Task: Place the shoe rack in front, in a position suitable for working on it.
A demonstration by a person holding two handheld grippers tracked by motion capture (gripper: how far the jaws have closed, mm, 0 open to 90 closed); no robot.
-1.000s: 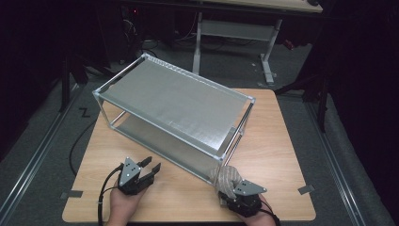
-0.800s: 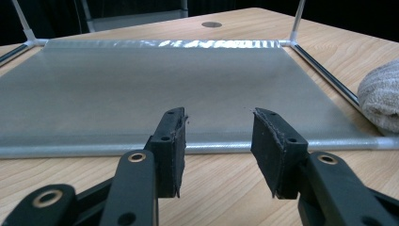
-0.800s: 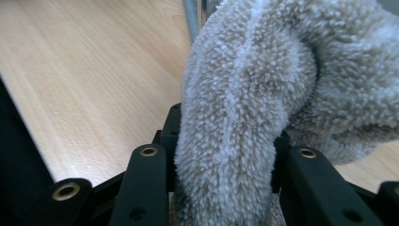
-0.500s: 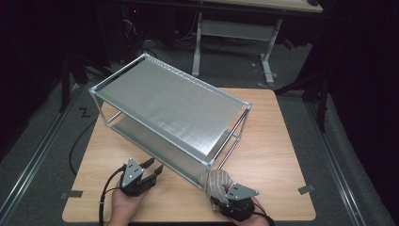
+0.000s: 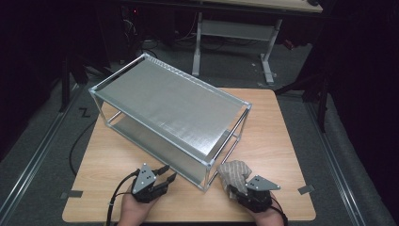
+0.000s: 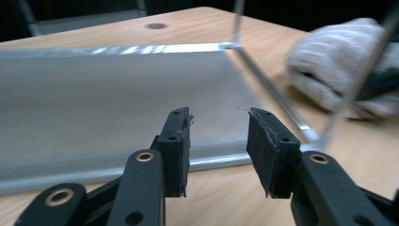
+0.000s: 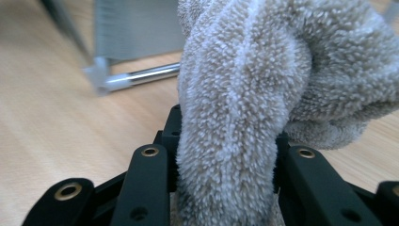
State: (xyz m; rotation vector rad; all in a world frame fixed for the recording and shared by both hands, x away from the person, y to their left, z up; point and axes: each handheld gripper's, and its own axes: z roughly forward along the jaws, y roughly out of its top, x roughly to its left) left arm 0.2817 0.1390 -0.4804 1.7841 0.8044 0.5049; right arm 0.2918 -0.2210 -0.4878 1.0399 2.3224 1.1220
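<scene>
A two-tier metal rack [image 5: 169, 106] stands slantwise on the wooden table [image 5: 277, 136]. My left gripper [image 5: 167, 173] lies low at the table's front, pointing at the front edge of the rack's lower shelf [image 6: 94, 108]. Its jaws [image 6: 219, 117] have just been closing and are open with nothing between them. My right gripper [image 5: 240, 188] sits at the front right, shut on a bunched beige terry cloth [image 5: 234, 172]. The cloth [image 7: 263, 61] bulges up over the jaws, just right of the rack's near corner post [image 7: 101, 75]. From the left gripper view the cloth [image 6: 334, 70] lies beyond the rack's rods.
Bare wood lies right of the rack and along the front edge. Dark floor with rails surrounds the table, and a desk frame [image 5: 235, 33] stands behind it. A cable [image 5: 117, 197] trails from my left gripper.
My left gripper has slid a little right toward the rack and its jaws stand narrower. My right gripper with the cloth went left, then back right of the corner post.
</scene>
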